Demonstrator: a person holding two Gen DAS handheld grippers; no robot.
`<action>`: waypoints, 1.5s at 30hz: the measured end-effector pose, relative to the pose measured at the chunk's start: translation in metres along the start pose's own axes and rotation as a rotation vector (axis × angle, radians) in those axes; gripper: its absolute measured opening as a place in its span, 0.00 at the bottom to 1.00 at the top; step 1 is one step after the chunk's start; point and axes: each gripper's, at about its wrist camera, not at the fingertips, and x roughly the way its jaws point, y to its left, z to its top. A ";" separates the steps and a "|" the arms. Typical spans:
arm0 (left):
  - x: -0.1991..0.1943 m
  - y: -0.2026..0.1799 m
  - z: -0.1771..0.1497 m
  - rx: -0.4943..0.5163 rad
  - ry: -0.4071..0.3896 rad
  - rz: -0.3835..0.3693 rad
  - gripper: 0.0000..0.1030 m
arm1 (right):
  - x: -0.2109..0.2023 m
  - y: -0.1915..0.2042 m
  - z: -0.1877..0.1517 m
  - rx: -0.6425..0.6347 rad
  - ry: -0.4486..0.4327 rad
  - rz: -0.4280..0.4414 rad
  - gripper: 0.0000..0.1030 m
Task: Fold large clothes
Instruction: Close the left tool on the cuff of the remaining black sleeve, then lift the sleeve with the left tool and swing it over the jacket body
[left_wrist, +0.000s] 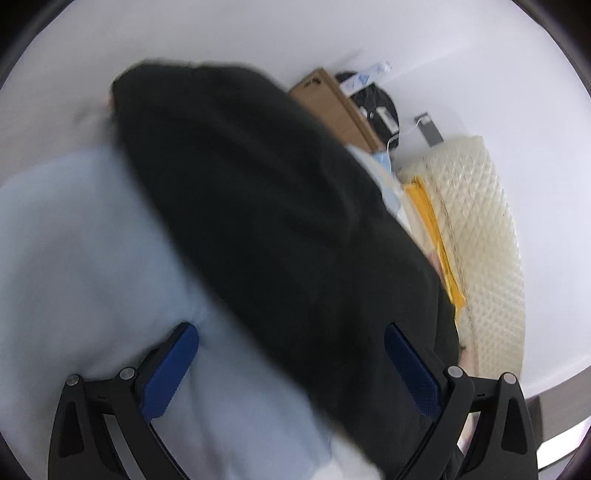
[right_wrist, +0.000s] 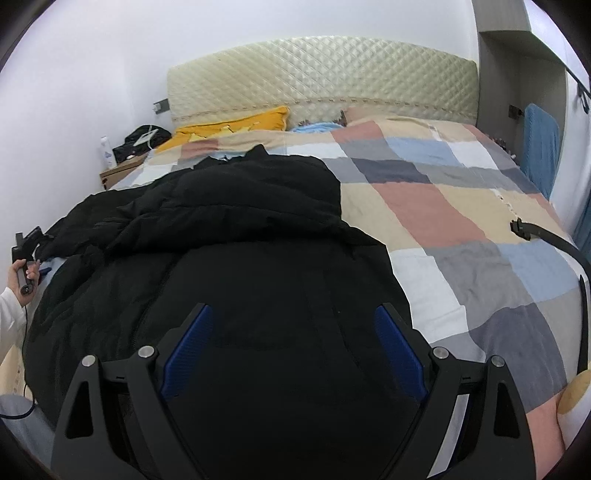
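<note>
black jacket (right_wrist: 229, 229) on checkered quilt (right_wrist: 461, 206), yellow pillow (right_wrist: 236, 123) behind.

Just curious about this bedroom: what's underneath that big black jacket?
The black jacket lies spread on a patchwork quilt of pink, beige, blue and grey squares, covering the bed. Whatever sits beneath the jacket's middle is hidden; only quilt shows around its edges.

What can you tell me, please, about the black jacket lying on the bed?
The black jacket is a large, matte, slightly puffy garment, rumpled and spread across the checked bedspread on its left side. Its collar end points toward the quilted headboard. Both tongs, left and right, are open above it, gripping nothing.
</note>
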 end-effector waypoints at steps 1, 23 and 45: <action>0.002 -0.003 0.005 0.008 -0.029 0.022 0.99 | 0.004 -0.002 0.000 0.011 0.008 -0.004 0.87; -0.030 -0.078 0.035 0.093 -0.257 0.289 0.09 | 0.001 -0.012 0.004 0.073 -0.005 0.026 0.87; -0.190 -0.347 -0.038 0.436 -0.366 0.124 0.06 | -0.063 -0.028 0.001 -0.012 -0.160 0.087 0.87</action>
